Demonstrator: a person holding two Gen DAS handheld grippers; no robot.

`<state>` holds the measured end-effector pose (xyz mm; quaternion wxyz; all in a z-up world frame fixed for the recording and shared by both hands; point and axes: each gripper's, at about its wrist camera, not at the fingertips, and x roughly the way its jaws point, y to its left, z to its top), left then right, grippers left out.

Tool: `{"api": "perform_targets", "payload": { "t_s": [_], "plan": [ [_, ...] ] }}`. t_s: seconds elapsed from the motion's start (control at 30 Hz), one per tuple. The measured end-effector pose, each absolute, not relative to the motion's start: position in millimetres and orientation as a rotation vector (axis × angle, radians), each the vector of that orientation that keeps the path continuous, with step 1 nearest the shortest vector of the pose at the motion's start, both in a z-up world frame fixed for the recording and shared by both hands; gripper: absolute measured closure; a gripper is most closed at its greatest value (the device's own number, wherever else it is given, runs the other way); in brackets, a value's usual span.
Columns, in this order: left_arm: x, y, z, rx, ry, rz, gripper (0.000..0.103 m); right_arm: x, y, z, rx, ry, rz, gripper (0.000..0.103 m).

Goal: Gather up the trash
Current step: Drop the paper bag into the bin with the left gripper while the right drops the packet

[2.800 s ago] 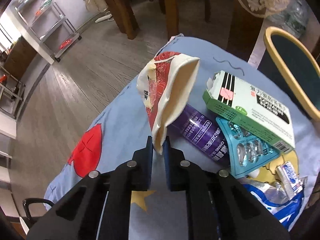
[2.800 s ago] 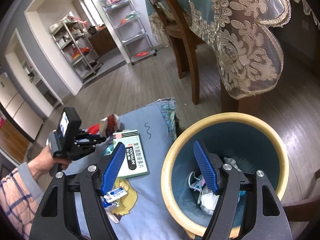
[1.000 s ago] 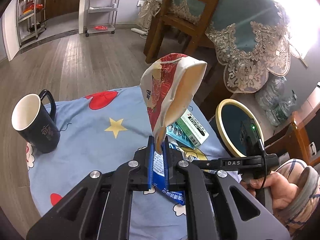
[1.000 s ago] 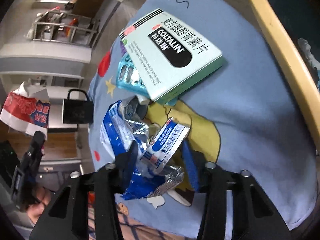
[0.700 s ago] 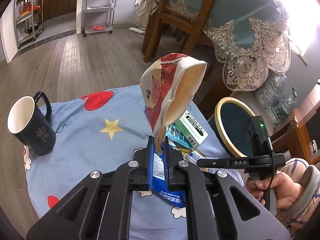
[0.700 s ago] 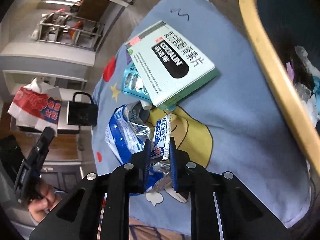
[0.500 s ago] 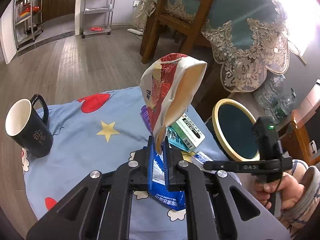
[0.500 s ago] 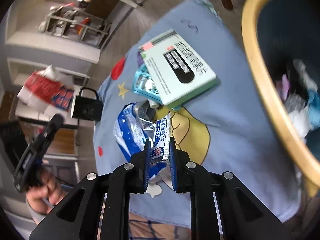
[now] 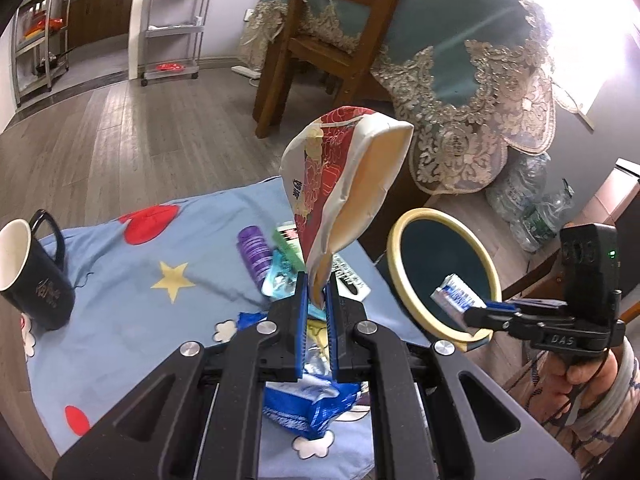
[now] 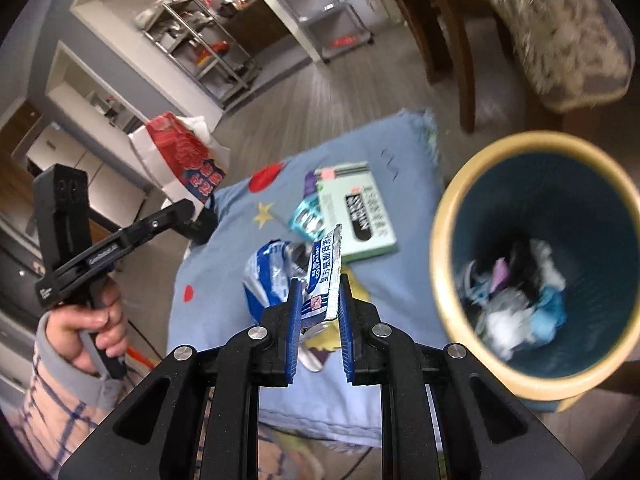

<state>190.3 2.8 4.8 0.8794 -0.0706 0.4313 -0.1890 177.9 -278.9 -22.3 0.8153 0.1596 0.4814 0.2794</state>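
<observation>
My left gripper (image 9: 317,296) is shut on a red-and-white paper bag (image 9: 344,184), held upright above the blue cloth. My right gripper (image 10: 319,284) is shut on a small blue-and-silver sachet (image 10: 325,276), lifted off the cloth and left of the bin's mouth. In the left wrist view the sachet (image 9: 458,298) hangs over the near rim of the yellow-rimmed teal bin (image 9: 434,222). The bin (image 10: 448,216) holds several pieces of trash. A blue foil bag (image 10: 266,280), a green-white medicine box (image 10: 356,212), a blister pack (image 10: 308,218) and a purple bottle (image 9: 254,250) lie on the cloth.
A dark mug (image 9: 30,276) stands at the left of the blue cartoon cloth (image 9: 132,312). A wooden chair (image 9: 316,36) and a lace-covered table (image 9: 472,64) stand behind. Plastic bottles (image 9: 528,204) lie on the floor beyond the bin.
My right gripper closed on the sachet, lifted it off the cloth and swung right toward the bin. My left gripper kept its hold on the paper bag and drifted slightly.
</observation>
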Motion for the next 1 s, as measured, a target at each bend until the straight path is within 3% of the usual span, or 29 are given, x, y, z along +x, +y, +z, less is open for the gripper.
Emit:
{"api": "perform_targets", "payload": {
  "t_s": [0.3,0.6,1.0],
  "plan": [
    [195,-46,6,-0.14,0.909,-0.496,0.096,168,-318,-9,0.252,0.929,0.46,0.084],
    [198,-127,-7,-0.106,0.971,-0.624,0.096,162,-376,-15,0.353,0.876,0.328,0.084],
    [221,-215,-55,-0.086,1.122,-0.673,0.092,158,-408,-20,0.427,0.855,0.244,0.084]
  ]
}}
